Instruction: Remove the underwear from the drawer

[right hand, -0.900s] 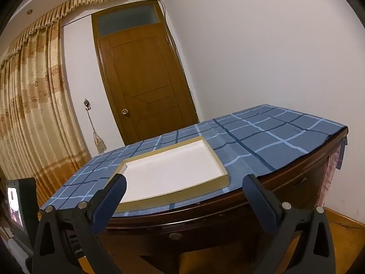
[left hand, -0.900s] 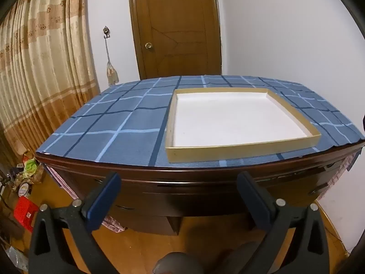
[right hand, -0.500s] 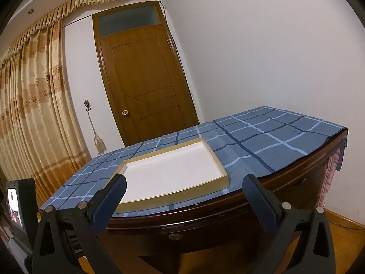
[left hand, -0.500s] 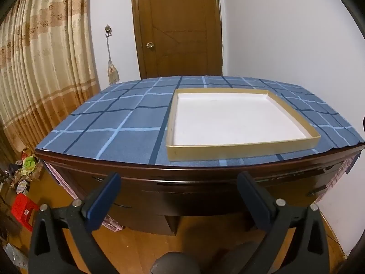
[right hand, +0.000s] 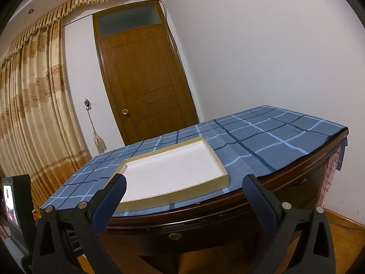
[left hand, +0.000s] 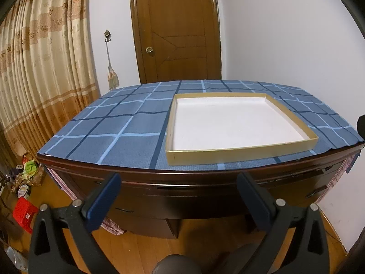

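Both grippers, left (left hand: 179, 190) & right (right hand: 184, 193), are hovering w/ jaws released before the counter (left hand: 205, 178) edge; tray (left hand: 239, 153) sitting near it; drawer (right hand: 175, 236) prob. closed.

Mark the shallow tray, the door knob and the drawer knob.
shallow tray (left hand: 239, 155), left wrist view, near front wall.
door knob (right hand: 125, 111), right wrist view, centre of the knob.
drawer knob (right hand: 175, 236), right wrist view, its round face.

The left gripper (left hand: 179, 190) hangs with jaws wide before the closed desk drawer (left hand: 205, 202), a shallow tray (left hand: 239, 154) (white inside) at one o'clock.
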### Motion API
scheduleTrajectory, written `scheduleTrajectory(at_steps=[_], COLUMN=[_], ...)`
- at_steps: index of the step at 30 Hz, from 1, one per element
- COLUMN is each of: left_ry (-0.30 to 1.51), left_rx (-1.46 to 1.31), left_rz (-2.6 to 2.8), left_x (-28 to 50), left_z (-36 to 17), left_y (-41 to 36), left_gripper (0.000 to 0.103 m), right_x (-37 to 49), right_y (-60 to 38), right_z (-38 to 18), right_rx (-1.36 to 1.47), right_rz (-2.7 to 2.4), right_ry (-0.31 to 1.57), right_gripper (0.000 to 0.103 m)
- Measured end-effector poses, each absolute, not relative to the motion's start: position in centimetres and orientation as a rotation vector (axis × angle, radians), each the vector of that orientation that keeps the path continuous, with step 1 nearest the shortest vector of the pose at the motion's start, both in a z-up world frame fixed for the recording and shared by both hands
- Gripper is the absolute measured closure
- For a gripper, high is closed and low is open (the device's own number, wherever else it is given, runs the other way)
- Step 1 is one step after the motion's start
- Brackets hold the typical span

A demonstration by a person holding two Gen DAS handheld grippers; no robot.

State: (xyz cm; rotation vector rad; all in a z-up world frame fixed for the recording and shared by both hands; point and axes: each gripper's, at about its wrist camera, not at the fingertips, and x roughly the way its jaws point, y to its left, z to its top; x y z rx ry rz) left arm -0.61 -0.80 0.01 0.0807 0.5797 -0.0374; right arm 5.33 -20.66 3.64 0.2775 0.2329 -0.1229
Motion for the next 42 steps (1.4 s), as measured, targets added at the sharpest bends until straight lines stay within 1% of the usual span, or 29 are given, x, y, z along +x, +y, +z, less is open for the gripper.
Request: scheduleTrajectory(at_steps=[42], left_ry=[0.592], left_rx=[0.076], left_rz=[-0.039], left_x=[-0.18], left_z=[-0.18], left_y=[-0.32], left_gripper=[0.000], right_x=[5.40], right_y=[-20.69], right_z=[3.85], right_rx=[0.278], right_rz=[-0.123], right_ry=[0.234], right_gripper=[0.000])
